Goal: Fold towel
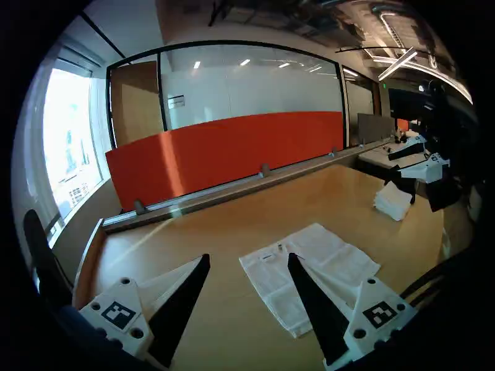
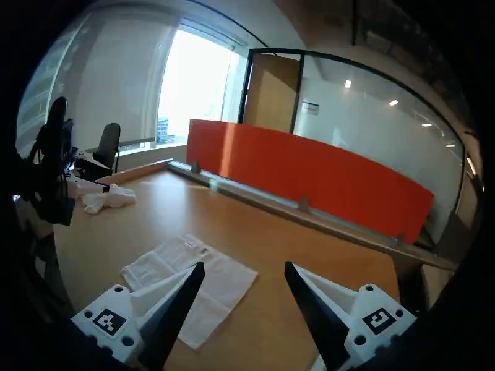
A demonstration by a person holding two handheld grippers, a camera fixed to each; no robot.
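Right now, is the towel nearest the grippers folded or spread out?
Spread out: the towel lies flat as one wide sheet on the desk. Whether its edge is doubled over, cannot tell.

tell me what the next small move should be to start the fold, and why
Probably lower the left gripper and right gripper toward the near corners of the towel. Both hang open and hold nothing, and the towel lies flat on the desk, not yet gripped.

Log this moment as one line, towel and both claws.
stage: before grasp | towel: flat on desk, untouched | left claw: open, empty | right claw: open, empty
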